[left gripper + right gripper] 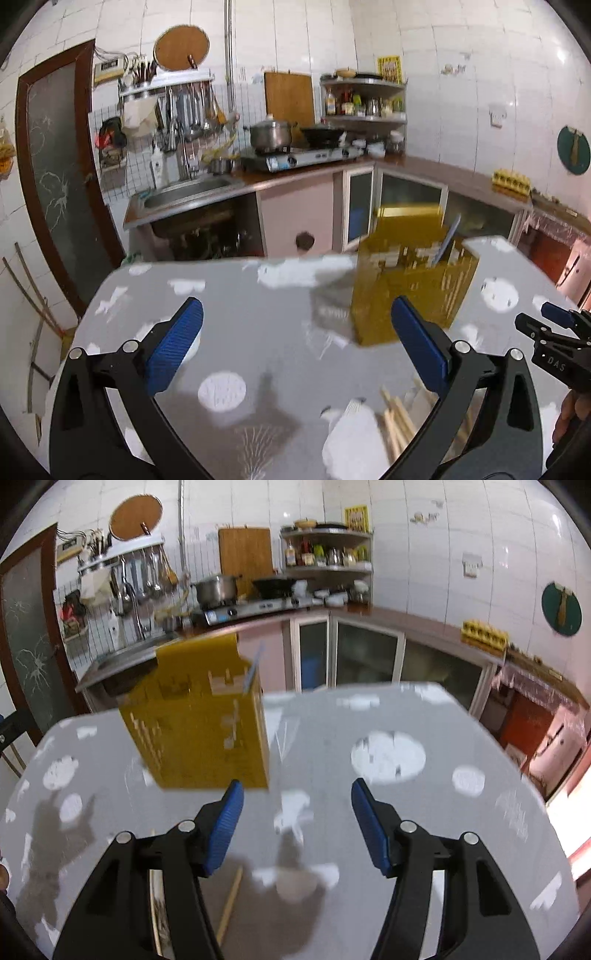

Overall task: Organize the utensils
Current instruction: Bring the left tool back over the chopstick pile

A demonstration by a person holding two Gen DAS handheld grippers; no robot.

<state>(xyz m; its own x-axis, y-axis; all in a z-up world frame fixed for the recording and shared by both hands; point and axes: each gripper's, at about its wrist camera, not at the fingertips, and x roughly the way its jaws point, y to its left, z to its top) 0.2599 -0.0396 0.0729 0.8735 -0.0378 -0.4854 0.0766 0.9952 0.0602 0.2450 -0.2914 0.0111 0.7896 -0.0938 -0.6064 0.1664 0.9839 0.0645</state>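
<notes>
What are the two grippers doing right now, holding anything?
Left gripper: open, holding nothing.
Right gripper: open, holding nothing.

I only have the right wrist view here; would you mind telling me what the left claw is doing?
Observer: The left claw is open, holding nothing, above the grey table.
Operator: Thanks. Are more chopsticks lying there than the one I see?
Observer: Yes, several wooden chopsticks lie in a loose bundle near its right finger.
Operator: Anything beside them?
Observer: A white object, too blurred to identify, lies just left of them.
</notes>
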